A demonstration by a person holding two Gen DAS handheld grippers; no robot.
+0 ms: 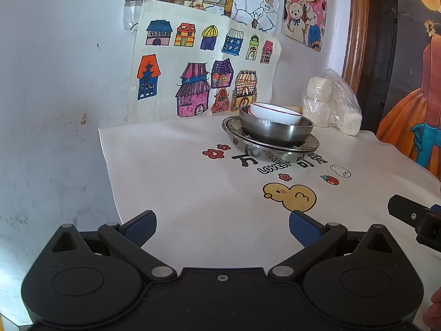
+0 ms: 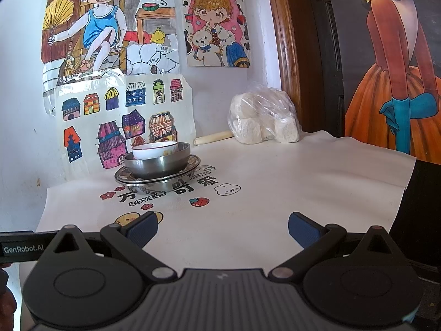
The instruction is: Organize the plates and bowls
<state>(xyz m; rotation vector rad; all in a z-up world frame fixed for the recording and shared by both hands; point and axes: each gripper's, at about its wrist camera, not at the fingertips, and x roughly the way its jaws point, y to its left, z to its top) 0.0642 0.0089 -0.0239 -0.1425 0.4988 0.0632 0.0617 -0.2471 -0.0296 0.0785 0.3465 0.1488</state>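
A white ceramic bowl (image 1: 274,113) with a red rim sits tilted inside a steel bowl (image 1: 275,132), which stands on stacked steel plates (image 1: 239,140) at the far side of the table. The same stack shows in the right wrist view: white bowl (image 2: 154,150), steel bowl (image 2: 157,165), steel plates (image 2: 162,183). My left gripper (image 1: 222,229) is open and empty, well short of the stack. My right gripper (image 2: 222,230) is open and empty, to the right of and nearer than the stack.
A white printed tablecloth (image 1: 193,198) covers the table. A plastic bag of white rolls (image 2: 264,117) lies at the back by a wooden door frame (image 2: 286,55). Children's drawings (image 1: 204,69) hang on the wall behind. The right gripper's body (image 1: 416,218) shows at the left view's right edge.
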